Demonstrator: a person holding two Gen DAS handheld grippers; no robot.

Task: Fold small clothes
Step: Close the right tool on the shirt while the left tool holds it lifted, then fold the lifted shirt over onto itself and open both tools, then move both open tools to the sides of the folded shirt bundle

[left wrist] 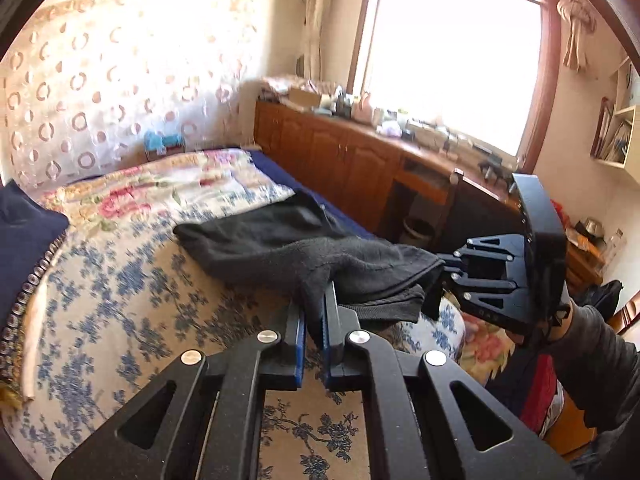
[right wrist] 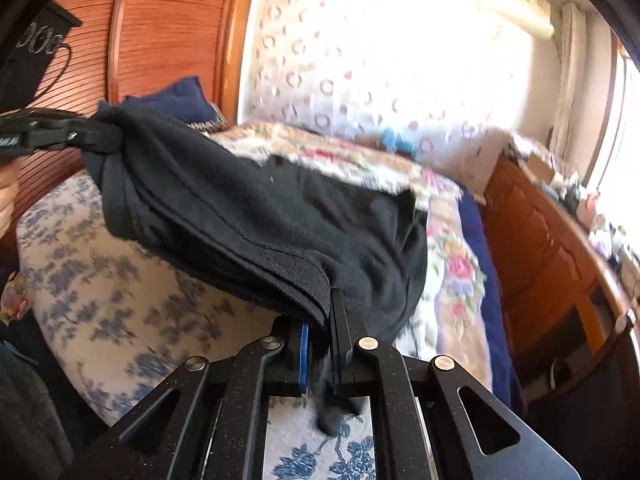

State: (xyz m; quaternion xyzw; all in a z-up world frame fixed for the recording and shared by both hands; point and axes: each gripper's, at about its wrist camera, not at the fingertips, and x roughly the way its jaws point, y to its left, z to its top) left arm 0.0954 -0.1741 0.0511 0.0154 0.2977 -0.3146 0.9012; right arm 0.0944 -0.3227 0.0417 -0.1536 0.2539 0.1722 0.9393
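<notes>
A black garment (left wrist: 276, 240) lies partly on the floral bed cover (left wrist: 120, 280), its near edge lifted. My left gripper (left wrist: 314, 312) is shut on one near corner of the cloth, which is pinched between the blue pads. My right gripper (left wrist: 438, 280), held by a hand in a dark sleeve, grips the other near corner. In the right wrist view the black garment (right wrist: 260, 216) hangs stretched between my right gripper (right wrist: 326, 328), shut on its hem, and my left gripper (right wrist: 98, 138) at the far left. The far part of the cloth rests on the bed.
A dark blue pillow (left wrist: 24, 232) sits at the head of the bed by a wooden headboard (right wrist: 160, 28). A wooden cabinet (left wrist: 340, 160) with clutter on top runs along the window side. A patterned curtain (left wrist: 100, 80) hangs behind the bed.
</notes>
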